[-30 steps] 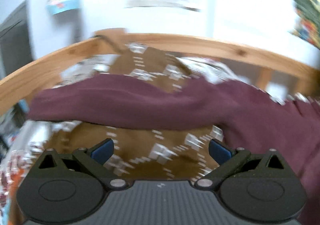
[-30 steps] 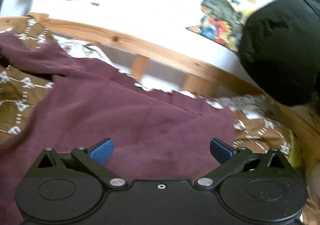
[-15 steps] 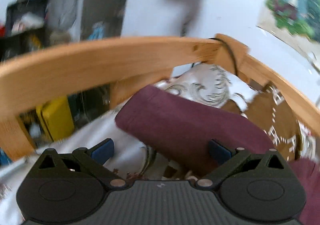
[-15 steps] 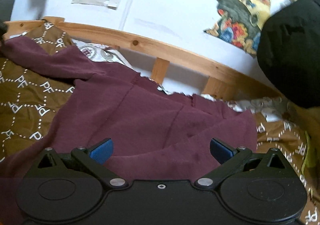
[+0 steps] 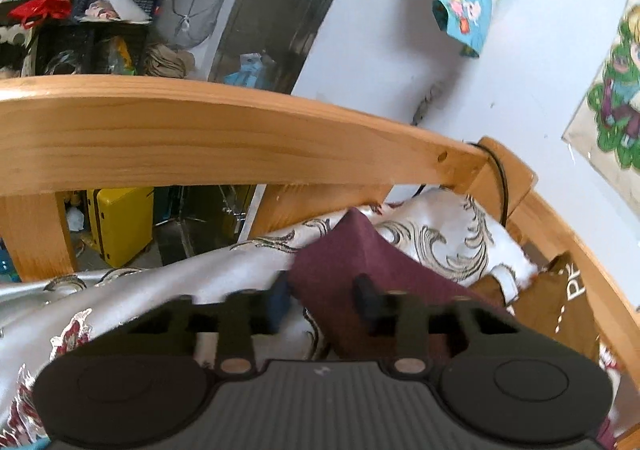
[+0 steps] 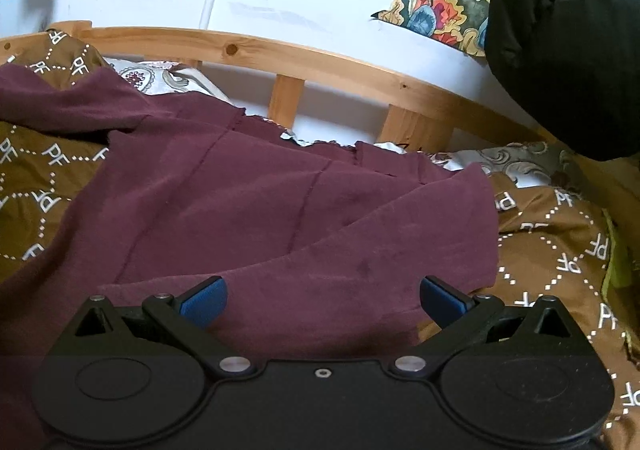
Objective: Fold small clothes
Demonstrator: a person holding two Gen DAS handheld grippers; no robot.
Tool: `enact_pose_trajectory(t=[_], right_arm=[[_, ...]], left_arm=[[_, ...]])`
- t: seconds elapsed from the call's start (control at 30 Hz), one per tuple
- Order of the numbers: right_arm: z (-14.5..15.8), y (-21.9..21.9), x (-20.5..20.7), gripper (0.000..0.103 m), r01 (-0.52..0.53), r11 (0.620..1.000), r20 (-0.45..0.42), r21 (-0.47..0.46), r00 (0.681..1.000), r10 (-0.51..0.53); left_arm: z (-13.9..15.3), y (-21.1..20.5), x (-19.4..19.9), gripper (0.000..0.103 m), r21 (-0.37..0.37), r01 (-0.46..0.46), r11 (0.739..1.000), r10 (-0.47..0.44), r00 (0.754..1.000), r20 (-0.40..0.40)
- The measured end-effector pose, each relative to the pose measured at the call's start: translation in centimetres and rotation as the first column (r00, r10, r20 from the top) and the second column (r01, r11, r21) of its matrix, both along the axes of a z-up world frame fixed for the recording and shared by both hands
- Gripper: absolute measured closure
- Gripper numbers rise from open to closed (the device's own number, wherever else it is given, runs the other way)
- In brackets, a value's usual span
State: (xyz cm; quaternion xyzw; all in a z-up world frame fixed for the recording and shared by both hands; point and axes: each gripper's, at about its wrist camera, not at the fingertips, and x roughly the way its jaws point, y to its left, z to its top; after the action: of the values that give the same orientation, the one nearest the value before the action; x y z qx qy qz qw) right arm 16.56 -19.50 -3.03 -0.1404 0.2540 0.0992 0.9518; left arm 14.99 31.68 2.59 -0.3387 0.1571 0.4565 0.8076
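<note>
A maroon garment (image 6: 248, 210) lies spread over a brown patterned blanket (image 6: 560, 250) on a bed. One sleeve end (image 5: 352, 250) reaches onto a white and silver sheet (image 5: 160, 298) near the bed's corner. My left gripper (image 5: 322, 300) is at that sleeve end and its jaws are closing, blurred, with the sleeve's tip between them. The left fingertip sits at the sleeve's edge and the right one over the cloth. My right gripper (image 6: 322, 298) stands open low over the garment's body, nothing pinched between its blue pads (image 6: 204, 300).
A wooden bed rail (image 5: 200, 138) runs close ahead of the left gripper, with a corner post (image 5: 504, 178) and a black cable. Beyond the rail are a yellow case (image 5: 120, 222) and cluttered shelves. A black padded garment (image 6: 568, 42) hangs at the right. Posters cover the white wall.
The left gripper swung left along the sleeve to its end by the bed corner, rolled, and its jaws narrowed around the sleeve tip. The right gripper stayed open and sank slightly.
</note>
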Motion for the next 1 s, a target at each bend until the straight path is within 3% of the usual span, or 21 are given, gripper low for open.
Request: enact_pose_trajectory(t=[0.1, 0.23, 0.3, 0.37, 0.47, 0.57, 0.67, 0.77, 1.0], right_arm=[[0.0, -0.5, 0.1, 0.001, 0.016, 1.0, 0.0, 0.002, 1.0, -0.016], [0.2, -0.9, 0.1, 0.001, 0.032, 0.999, 0.005, 0.004, 0.999, -0.032], [0.4, -1.1, -0.1, 0.001, 0.033, 0.999, 0.011, 0.005, 0.999, -0.033], [0.7, -1.1, -0.3, 0.001, 0.031, 1.0, 0.019, 0.006, 0.999, -0.031], [1.1, -1.4, -0.6, 0.001, 0.03, 0.999, 0.033, 0.014, 0.999, -0.031], [1.5, -1.9, -1.1, 0.001, 0.034, 0.999, 0.042, 0.029, 0.998, -0.035], [1.9, -2.6, -1.8, 0.001, 0.04, 0.998, 0.055, 0.041, 0.998, -0.042], [2.2, -3.6, -2.4, 0.001, 0.052, 0.998, 0.065, 0.047, 0.996, -0.055], [2.7, -6.7, -3.1, 0.001, 0.108, 0.989, 0.082, 0.102, 0.99, -0.117]], left_arm=[[0.2, -0.3, -1.0, 0.096, -0.003, -0.004, 1.0, 0.004, 0.998, 0.07], [1.4, -1.9, -2.3, 0.098, 0.077, 0.008, 0.997, -0.022, 0.982, 0.187], [2.3, -3.3, -2.9, 0.098, 0.15, 0.075, 0.986, -0.115, 0.954, 0.278], [3.2, -4.9, -3.1, 0.098, 0.234, 0.187, 0.954, -0.26, 0.905, 0.337], [4.0, -8.1, -2.8, 0.098, 0.359, 0.351, 0.865, -0.475, 0.805, 0.356], [4.5, -11.2, -2.5, 0.098, 0.4, 0.479, 0.782, -0.615, 0.7, 0.364], [5.2, -14.7, -1.8, 0.098, 0.436, 0.568, 0.698, -0.714, 0.602, 0.359], [6.0, -18.5, -1.0, 0.098, 0.45, 0.64, 0.623, -0.782, 0.522, 0.341], [6.5, -27.4, 0.7, 0.098, 0.494, 0.736, 0.463, -0.886, 0.368, 0.282]])
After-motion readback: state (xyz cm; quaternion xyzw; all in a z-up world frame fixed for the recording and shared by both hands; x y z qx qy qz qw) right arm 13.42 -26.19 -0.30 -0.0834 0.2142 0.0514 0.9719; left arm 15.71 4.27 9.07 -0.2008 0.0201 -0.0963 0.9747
